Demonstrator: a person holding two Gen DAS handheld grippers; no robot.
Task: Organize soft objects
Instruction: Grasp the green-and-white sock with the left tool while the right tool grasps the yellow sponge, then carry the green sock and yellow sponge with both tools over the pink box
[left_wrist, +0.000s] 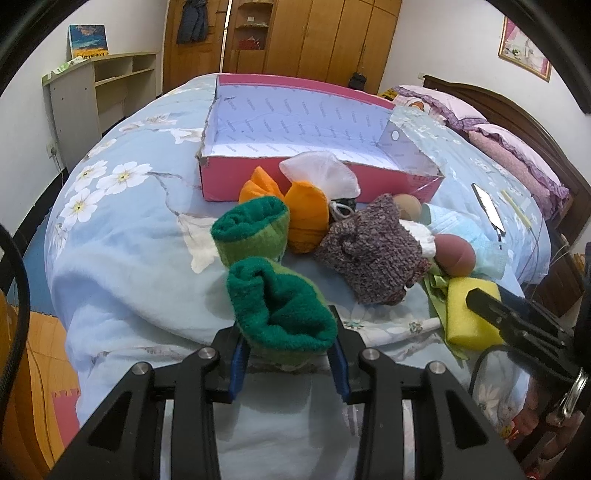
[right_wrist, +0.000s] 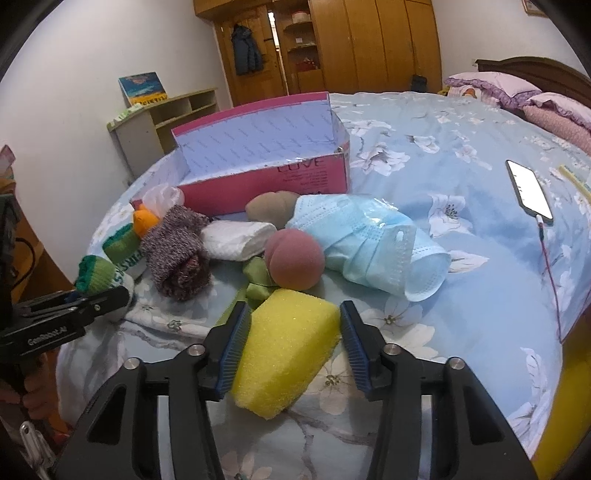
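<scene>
While both grippers sit low over the bed, the left gripper (left_wrist: 290, 350) is clenched on a green sock (left_wrist: 280, 310) and the right gripper (right_wrist: 291, 332) brackets a yellow sponge (right_wrist: 284, 347).

Left pads squeeze the near rolled green sock at the bed's front edge; a second green sock (left_wrist: 253, 230) lies just behind it, untouched. Right: sponge between the blue pads, left pad touching it, a sliver of gap at the right pad, so grip not closed. Behind the sponge, a pile: purple knit piece (right_wrist: 177, 251), pink ball (right_wrist: 295, 258), tan ball (right_wrist: 271, 206), white wad (right_wrist: 238, 238), blue face masks (right_wrist: 369, 240), orange socks (left_wrist: 306, 218). Empty pink box (left_wrist: 295, 184) stands beyond the pile on the floral blue quilt (right_wrist: 443, 177). Lit phone (right_wrist: 530, 192) lies well right.
</scene>
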